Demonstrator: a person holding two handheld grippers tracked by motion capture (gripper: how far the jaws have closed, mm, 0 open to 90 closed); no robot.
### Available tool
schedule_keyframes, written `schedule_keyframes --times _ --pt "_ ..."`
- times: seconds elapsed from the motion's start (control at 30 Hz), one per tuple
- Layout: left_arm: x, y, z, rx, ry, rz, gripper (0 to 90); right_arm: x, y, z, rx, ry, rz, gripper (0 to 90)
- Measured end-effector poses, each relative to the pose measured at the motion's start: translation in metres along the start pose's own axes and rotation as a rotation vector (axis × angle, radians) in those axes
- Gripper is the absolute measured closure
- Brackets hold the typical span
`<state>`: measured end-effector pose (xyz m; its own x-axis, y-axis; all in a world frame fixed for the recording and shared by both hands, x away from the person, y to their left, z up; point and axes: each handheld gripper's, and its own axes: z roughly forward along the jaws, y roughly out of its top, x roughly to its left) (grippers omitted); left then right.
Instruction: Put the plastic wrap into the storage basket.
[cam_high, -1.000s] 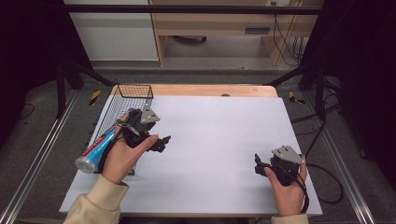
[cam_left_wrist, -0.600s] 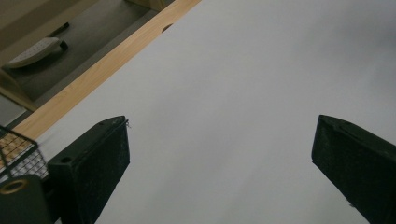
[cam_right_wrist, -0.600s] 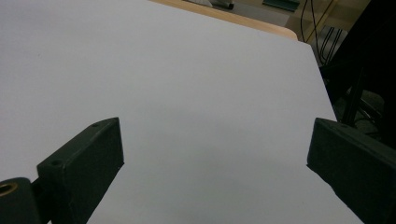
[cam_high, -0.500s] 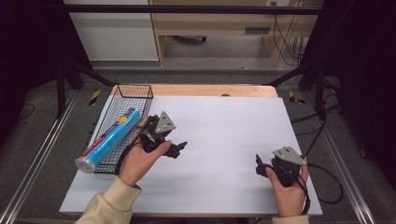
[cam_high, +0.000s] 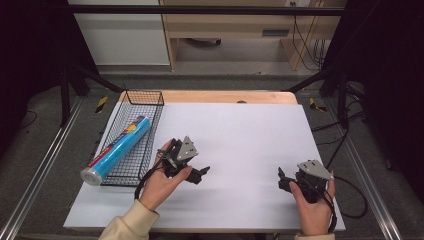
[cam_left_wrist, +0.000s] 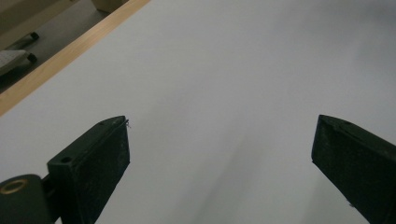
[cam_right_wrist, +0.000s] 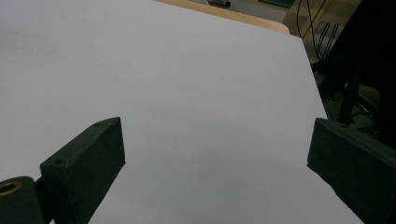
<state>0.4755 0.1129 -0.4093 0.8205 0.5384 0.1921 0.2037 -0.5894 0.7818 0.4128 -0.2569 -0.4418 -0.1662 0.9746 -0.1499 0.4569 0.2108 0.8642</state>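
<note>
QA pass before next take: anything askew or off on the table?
One thing: the blue roll lies slantwise in the wire basket, its capped end overhanging the near rim. Nothing spilled or damaged.

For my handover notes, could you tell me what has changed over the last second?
The left gripper let go of the blue roll, which now lies in the wire basket, and drew right over the table, jaws open. The right gripper stayed put, open.
</note>
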Motion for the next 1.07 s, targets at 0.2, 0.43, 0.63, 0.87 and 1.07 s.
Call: schedule_keyframes --times 0.2,0.43,0.63,0.87,1.07 --pt "-0.005 -0.013 0.007 -0.002 -0.018 -0.006 4.3 -0.001 -0.001 0.001 0.010 0.004 0.004 4.8" --pt "-0.003 -0.036 0.008 -0.056 -0.001 -0.028 4.4 -0.005 -0.007 0.005 0.010 0.052 0.016 7.0" --pt "0.003 -0.053 0.001 -0.088 0.043 -0.042 4.5 -0.008 -0.015 0.007 -0.032 0.074 0.020 6.8" --pt "0.004 -0.072 -0.010 -0.117 0.060 -0.073 4.5 -0.010 -0.021 0.010 -0.046 0.073 0.029 5.8" --pt "0.006 -0.077 -0.016 -0.123 0.069 -0.098 4.5 -0.014 -0.024 0.013 -0.059 0.056 0.039 5.1"
